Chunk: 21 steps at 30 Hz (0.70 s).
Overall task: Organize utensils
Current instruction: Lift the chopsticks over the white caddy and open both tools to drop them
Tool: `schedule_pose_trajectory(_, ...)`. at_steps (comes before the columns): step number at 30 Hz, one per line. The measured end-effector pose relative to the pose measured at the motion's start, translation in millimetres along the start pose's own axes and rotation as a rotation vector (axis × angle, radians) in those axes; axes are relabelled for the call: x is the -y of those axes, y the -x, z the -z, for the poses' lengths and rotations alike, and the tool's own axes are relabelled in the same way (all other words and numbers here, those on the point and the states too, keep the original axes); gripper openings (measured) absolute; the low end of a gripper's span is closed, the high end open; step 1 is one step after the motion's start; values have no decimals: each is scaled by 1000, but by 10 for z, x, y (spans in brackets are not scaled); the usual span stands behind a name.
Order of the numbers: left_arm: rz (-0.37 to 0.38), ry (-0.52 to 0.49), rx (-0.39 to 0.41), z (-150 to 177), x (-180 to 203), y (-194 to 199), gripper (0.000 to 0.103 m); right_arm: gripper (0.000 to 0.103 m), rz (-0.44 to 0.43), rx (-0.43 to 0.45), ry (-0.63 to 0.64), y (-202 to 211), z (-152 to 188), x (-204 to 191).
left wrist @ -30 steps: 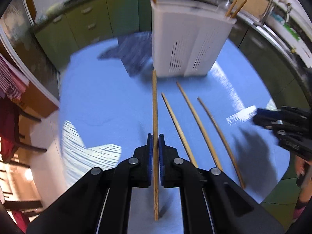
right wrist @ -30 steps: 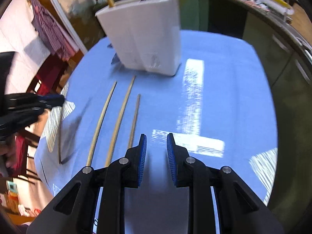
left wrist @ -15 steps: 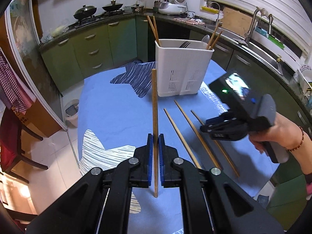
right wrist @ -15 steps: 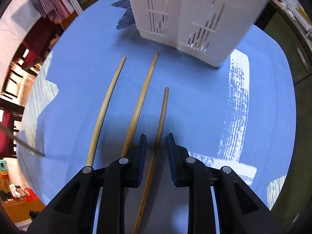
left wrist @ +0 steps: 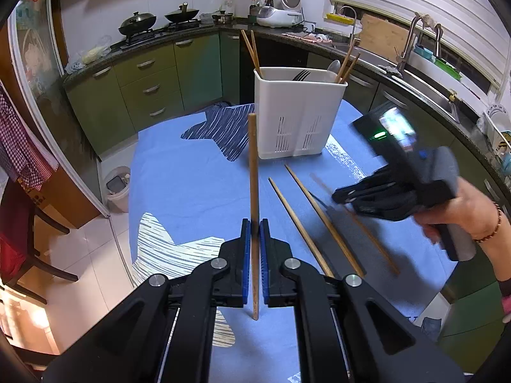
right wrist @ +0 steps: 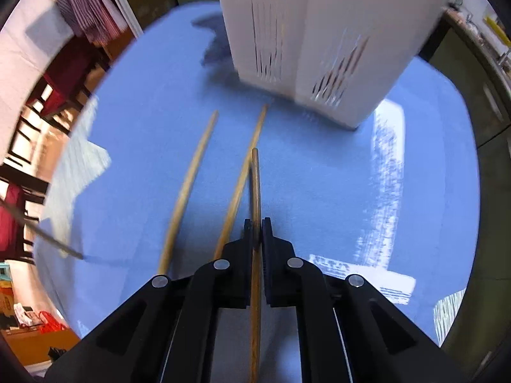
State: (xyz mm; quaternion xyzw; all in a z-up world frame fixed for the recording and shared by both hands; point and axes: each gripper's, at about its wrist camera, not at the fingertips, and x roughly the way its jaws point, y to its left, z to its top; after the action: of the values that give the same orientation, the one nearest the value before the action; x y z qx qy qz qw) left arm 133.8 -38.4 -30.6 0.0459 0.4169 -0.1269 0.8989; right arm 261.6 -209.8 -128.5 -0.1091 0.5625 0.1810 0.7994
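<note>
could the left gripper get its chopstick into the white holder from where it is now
Probably yes. The left gripper is shut on a chopstick, held above the table, and the white holder stands ahead with its top open. The right gripper is off to the side, not between them.

Left gripper (left wrist: pixel 253 226) clamped on a chopstick (left wrist: pixel 253 172), right gripper (right wrist: pixel 257 223) likewise
</note>
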Motion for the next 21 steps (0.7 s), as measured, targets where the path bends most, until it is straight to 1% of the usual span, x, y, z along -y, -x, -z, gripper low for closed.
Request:
schedule_pose_trajectory(5,5,-1,5,14,6,38,6,6,-36,143,-7,543,215,36)
schedule_pose_trajectory(8,9,0,8,13,3,69,6,6,-66,227,-21,890,441,66)
schedule_pose_trajectory(10,9,-2,15,2,3,103,6,6,-67,272,-30,1127,637,211)
schedule_pose_trajectory(12,7,-5,24,-17,3,140,6,6,-75,311,-41,1302,740,268)
schedule_pose_trajectory(16,12,-10,36,-77,15,196,6,6,-80,358,-51,1505,827,325)
schedule_pose_trajectory(21,21,-18,54,-251,59,248,6,6,-93,419,-65,1755,806,412)
